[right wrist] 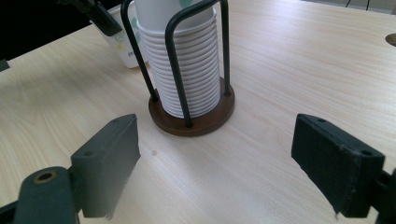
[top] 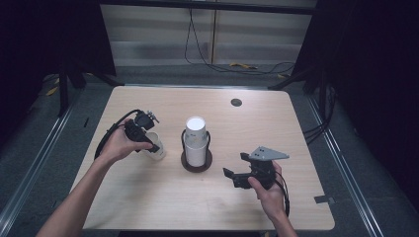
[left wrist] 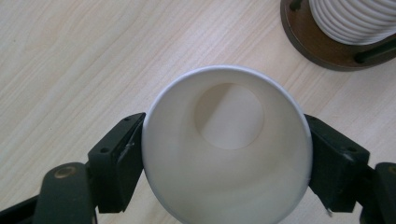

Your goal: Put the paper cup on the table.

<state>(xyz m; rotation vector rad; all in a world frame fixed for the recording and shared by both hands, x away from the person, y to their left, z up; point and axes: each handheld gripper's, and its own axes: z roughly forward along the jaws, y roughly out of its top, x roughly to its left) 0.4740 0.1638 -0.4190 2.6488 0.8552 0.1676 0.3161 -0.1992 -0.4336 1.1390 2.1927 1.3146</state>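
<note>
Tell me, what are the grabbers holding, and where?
The left gripper has a paper cup between its jaws at the rim, though whether they still squeeze it is unclear. The right gripper is open, holding nothing.

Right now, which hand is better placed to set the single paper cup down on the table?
Left. The left gripper has the single paper cup between its jaws, upright above the table. The right gripper stands open and empty, facing the cup stack.

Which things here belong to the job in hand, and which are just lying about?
In the job:
- single white paper cup in the left tool
- white paper cup stack
- round brown wooden holder

Lying about:
- small dark round disc
- cables on the floor
</note>
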